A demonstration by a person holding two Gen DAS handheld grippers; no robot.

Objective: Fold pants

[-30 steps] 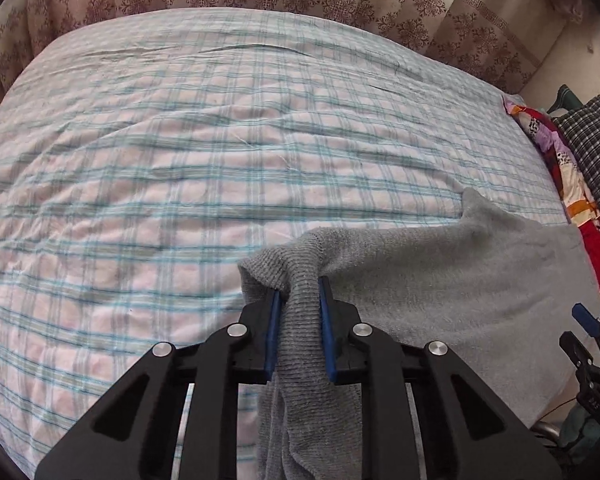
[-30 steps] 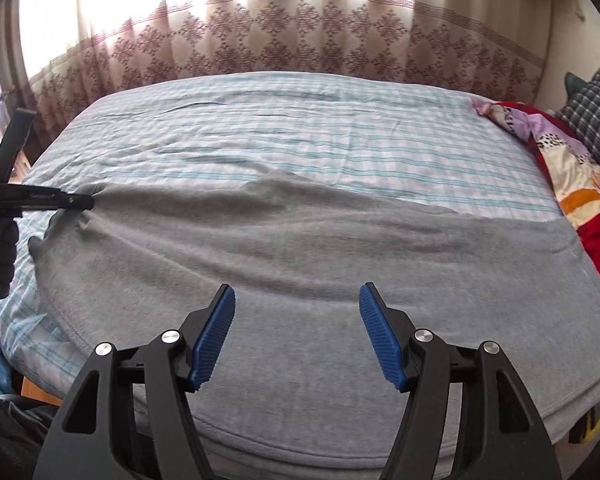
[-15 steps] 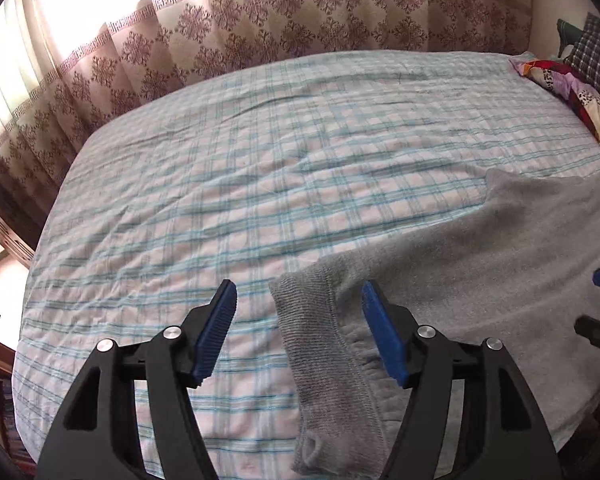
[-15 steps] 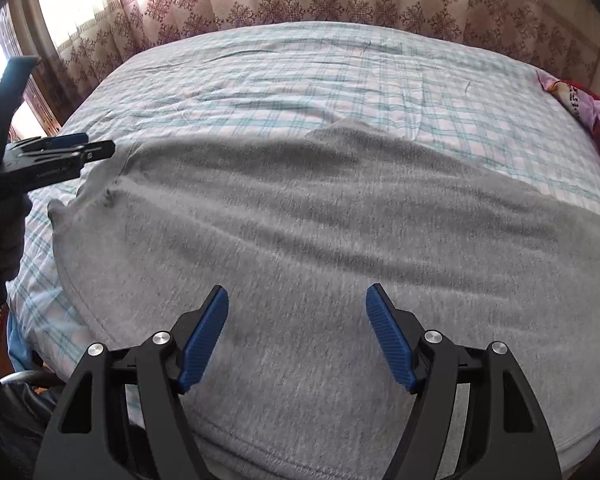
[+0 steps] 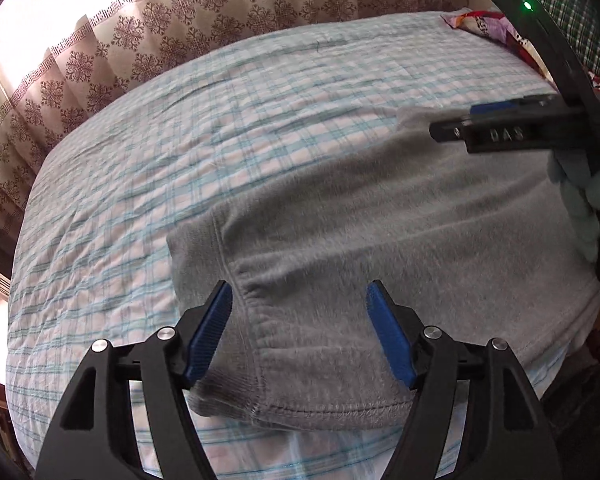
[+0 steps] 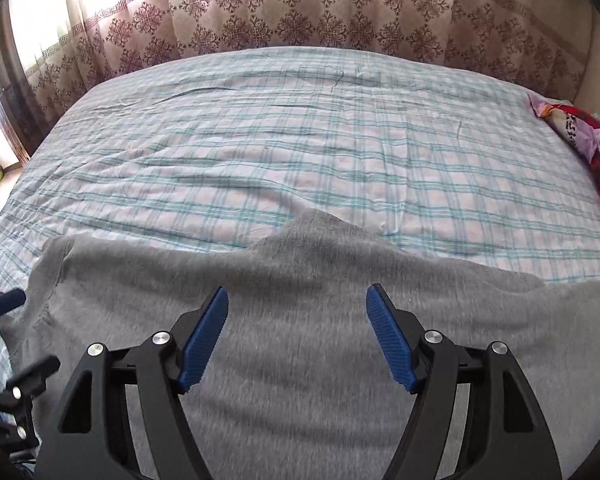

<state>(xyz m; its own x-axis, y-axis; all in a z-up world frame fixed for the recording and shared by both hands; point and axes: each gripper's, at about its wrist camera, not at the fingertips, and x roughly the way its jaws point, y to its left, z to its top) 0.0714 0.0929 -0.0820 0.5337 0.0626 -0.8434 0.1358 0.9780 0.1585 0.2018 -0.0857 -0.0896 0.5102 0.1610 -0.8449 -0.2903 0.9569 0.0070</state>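
Grey knit pants lie spread flat along the near edge of the bed, with a stitched hem at the front. My left gripper is open and empty just above the pants' left end, its blue pads apart over the cloth. My right gripper is open and empty over the middle of the pants. The right gripper also shows from the side in the left wrist view, above the far edge of the pants. The left gripper's tips show at the left edge of the right wrist view.
The bed carries a pink and teal plaid sheet. Patterned curtains hang behind it. Colourful bedding and a checked pillow lie at the right end. The bed's near edge drops off just below the pants' hem.
My left gripper opened and let go of the pants' end, which now lies flat on the bed. Both grippers moved forward over the cloth; the right one stayed open.
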